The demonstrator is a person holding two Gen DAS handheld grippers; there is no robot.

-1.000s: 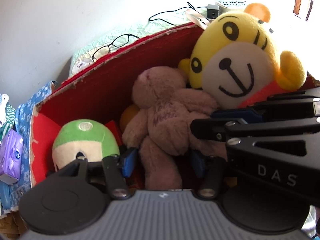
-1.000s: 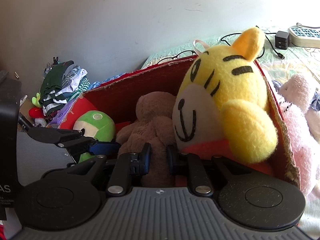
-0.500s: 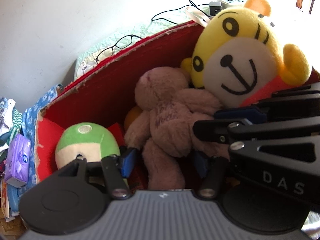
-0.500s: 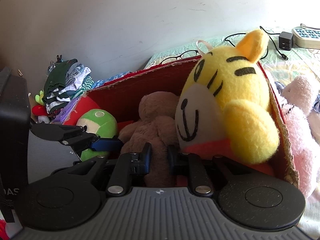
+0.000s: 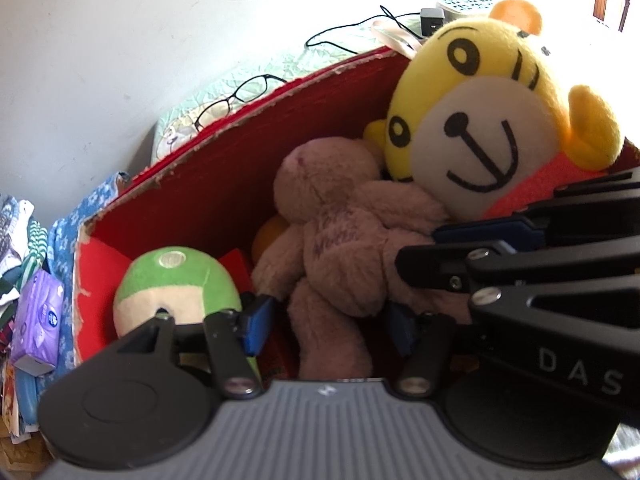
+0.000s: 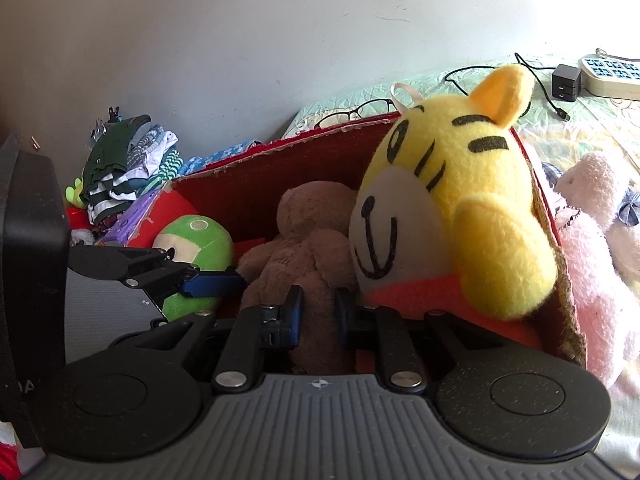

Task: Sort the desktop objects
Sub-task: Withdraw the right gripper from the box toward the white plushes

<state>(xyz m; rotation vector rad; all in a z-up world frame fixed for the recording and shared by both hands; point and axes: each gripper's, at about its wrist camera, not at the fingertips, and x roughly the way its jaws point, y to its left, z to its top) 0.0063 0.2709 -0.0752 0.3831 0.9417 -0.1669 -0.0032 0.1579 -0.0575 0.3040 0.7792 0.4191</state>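
Right wrist view shows my right gripper (image 6: 318,316) pinched on the soft, light brown bear's (image 6: 308,248) leg in the red box (image 6: 256,168), left gripper (image 5: 330,322) parted loosely around another limb.

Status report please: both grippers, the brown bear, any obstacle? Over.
Right hand-held gripper shut on brown teddy bear limb. Left hand-held gripper just opened wider, bear leg between, pads clear. Yellow tiger plush crowds bear inside red box.

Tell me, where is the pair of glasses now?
The glasses lie on the green bedspread just behind the red box's back wall, left of the yellow tiger plush in both views.
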